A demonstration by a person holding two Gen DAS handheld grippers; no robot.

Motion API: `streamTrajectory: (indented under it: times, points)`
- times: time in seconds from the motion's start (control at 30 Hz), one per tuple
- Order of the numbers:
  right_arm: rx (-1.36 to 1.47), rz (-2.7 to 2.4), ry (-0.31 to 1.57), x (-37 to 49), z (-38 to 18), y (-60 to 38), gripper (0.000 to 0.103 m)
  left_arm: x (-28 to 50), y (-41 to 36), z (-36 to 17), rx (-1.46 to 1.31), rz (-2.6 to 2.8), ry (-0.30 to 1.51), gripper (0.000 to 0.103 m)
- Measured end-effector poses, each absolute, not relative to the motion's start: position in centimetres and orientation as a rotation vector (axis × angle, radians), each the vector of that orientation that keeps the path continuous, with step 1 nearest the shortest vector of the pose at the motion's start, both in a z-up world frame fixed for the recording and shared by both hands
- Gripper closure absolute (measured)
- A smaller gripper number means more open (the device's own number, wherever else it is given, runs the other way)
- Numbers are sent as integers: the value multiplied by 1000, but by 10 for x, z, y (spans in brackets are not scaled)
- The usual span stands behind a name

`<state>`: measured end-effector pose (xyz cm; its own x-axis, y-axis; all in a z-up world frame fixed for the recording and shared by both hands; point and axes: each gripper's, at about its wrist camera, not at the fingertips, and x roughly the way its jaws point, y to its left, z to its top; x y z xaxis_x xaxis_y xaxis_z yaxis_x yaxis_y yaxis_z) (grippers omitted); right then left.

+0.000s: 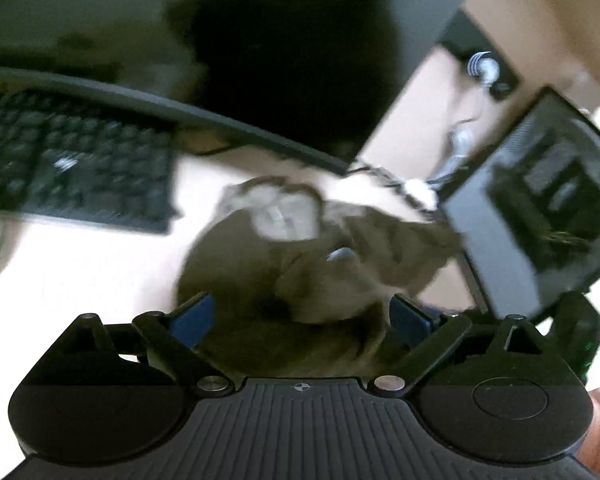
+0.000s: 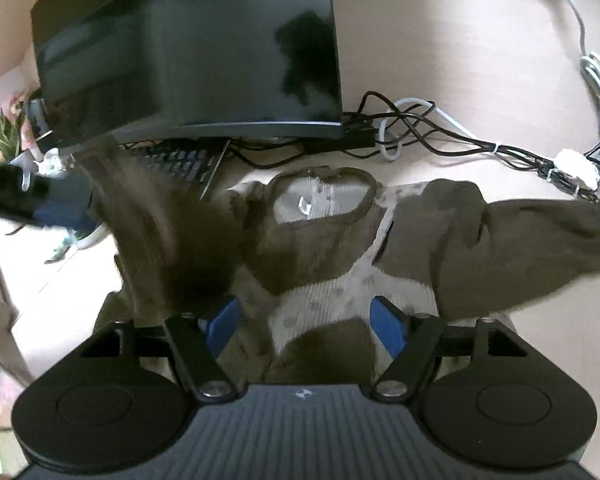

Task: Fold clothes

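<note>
Right wrist view shows the brown garment (image 2: 320, 248) spread neck-up at twelve o'clock on the worktop (image 2: 480, 80), seemingly for folding, while right gripper (image 2: 304, 322) and left gripper (image 1: 300, 316) hover, fingers spread, gripping nothing.

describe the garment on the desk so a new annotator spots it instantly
Find the big dark monitor on the pale desk. Just in front of it, beside the black keyboard and the cable tangle, lies the garment. It is the only soft item: crumpled olive-brown fabric with a pale, spotted lining showing at the neck opening.
</note>
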<state>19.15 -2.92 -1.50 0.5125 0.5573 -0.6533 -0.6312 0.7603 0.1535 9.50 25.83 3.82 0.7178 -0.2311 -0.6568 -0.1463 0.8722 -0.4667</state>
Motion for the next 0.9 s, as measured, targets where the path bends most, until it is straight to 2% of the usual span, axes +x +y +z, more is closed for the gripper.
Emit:
streamTrajectory:
  times: [0.23, 0.4, 0.47, 0.57, 0.73, 0.77, 0.87, 0.9]
  points:
    - [-132, 603, 709, 208, -13, -26, 30, 86, 248, 39, -459, 18, 766, 3]
    - [-44, 683, 718, 205, 5, -36, 24, 77, 254, 35, -440, 71, 778, 3]
    - [-43, 771, 716, 197, 11, -30, 22, 67, 265, 39, -478, 100, 729, 3]
    - [-157, 919, 674, 169, 12, -6, 22, 39, 292, 50, -576, 178, 589, 2]
    - [-558, 1081, 476, 108, -11, 59, 22, 16, 324, 68, -650, 234, 442, 0]
    - [-617, 1054, 450, 107, -20, 70, 23, 19, 324, 67, -647, 229, 443, 0]
    - [-630, 870, 459, 135, -29, 68, 42, 30, 316, 62, -597, 210, 486, 0]
    - [-578, 784, 476, 150, -22, 51, 42, 35, 309, 58, -555, 192, 516, 0]
